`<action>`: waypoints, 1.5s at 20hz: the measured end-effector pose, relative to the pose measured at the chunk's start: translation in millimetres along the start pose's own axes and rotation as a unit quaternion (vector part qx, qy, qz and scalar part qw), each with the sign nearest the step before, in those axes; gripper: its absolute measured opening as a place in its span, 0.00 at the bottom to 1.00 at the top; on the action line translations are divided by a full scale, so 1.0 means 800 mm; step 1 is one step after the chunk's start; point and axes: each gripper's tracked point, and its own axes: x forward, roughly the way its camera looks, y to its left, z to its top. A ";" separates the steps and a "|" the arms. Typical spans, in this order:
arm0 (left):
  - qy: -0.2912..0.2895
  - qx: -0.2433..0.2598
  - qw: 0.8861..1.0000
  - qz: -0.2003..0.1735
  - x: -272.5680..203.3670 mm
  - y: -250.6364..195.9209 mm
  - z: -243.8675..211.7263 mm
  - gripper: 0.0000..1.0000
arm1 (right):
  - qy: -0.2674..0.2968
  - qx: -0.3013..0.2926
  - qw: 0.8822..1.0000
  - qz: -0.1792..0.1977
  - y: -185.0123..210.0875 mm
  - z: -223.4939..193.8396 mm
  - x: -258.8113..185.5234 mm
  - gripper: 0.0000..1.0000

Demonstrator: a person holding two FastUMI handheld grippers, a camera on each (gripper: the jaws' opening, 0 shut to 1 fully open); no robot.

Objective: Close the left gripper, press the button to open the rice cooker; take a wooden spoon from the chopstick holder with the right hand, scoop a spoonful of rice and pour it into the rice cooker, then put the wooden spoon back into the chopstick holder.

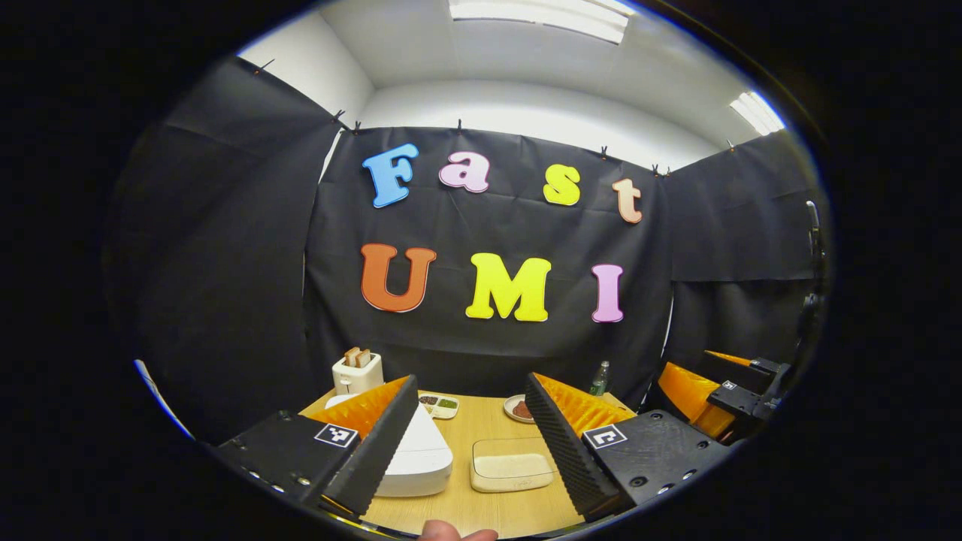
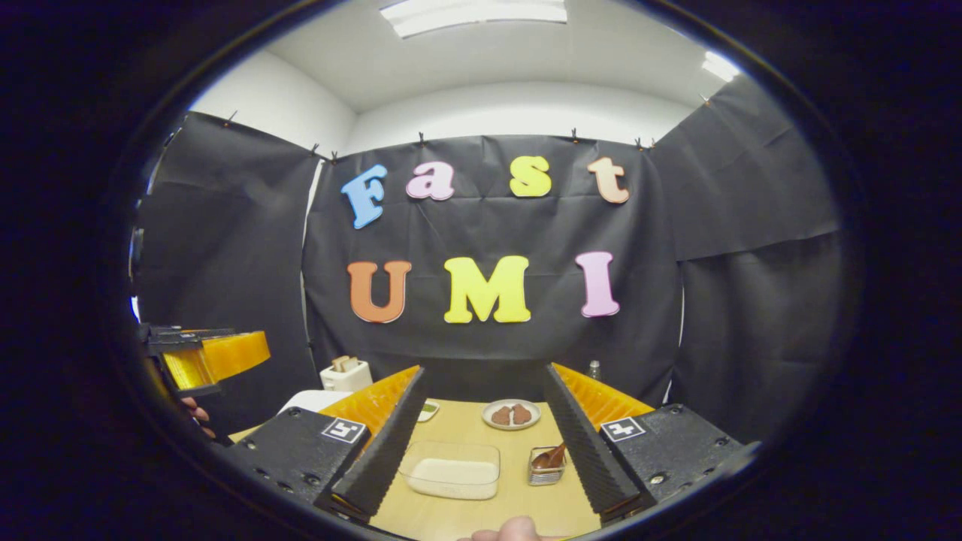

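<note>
While held above the near edge of a wooden table (image 1: 481,428), left gripper (image 1: 470,443) with fingers spread wide and grasping nothing; white rice cooker (image 1: 417,451) lying behind and partly under its left finger (image 1: 379,443), lid down, toward the table's left side. Just right of the cooker, near the table's middle, shallow container of rice (image 1: 511,467), seen between the fingers. At the far left corner, white toaster (image 1: 358,373) with bread slices; along the far edge, divided dish (image 1: 440,406), small plate (image 1: 518,408) of brown food, green bottle (image 1: 599,378). At the right of the left gripper view, right gripper (image 1: 714,391), apart from the table things.

In the right gripper view, right gripper (image 2: 481,451) likewise released, fingers well apart, nothing between the pads. Between them, rice container (image 2: 451,469) near the table's middle, and just right of it the chopstick holder (image 2: 547,467) with the wooden spoon (image 2: 552,455) resting inside, beside the right finger (image 2: 590,451). Plate (image 2: 511,415) toward the far edge. Left gripper (image 2: 214,361) at the left, raised above the table. Fingertip of a hand (image 2: 515,530) at the bottom edge.
</note>
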 end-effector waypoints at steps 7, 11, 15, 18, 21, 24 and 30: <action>0.011 0.010 1.000 -0.011 -0.007 -0.008 -0.014 0.94 | 0.024 0.003 1.000 0.006 0.007 -0.015 0.008 0.96; 0.010 0.010 1.000 -0.014 -0.006 -0.010 -0.012 0.93 | 0.022 0.003 1.000 0.010 0.011 -0.014 0.011 0.99; 0.012 0.003 1.000 -0.015 -0.003 -0.008 -0.012 0.93 | 0.023 0.002 1.000 0.013 0.016 -0.014 0.012 0.96; 0.014 0.001 1.000 -0.014 -0.003 -0.003 -0.013 0.93 | 0.026 0.001 1.000 0.014 0.019 -0.016 0.015 0.96; 0.016 0.002 1.000 -0.011 -0.001 0.001 -0.015 0.93 | 0.029 0.003 0.999 0.017 0.023 -0.018 0.017 0.96; 0.023 0.002 1.000 -0.007 0.001 0.006 -0.022 0.94 | 0.034 0.003 0.999 0.020 0.028 -0.022 0.019 0.96; 0.022 0.006 1.000 -0.007 0.005 0.010 -0.018 0.93 | 0.035 0.008 0.999 0.018 0.028 -0.021 0.025 0.99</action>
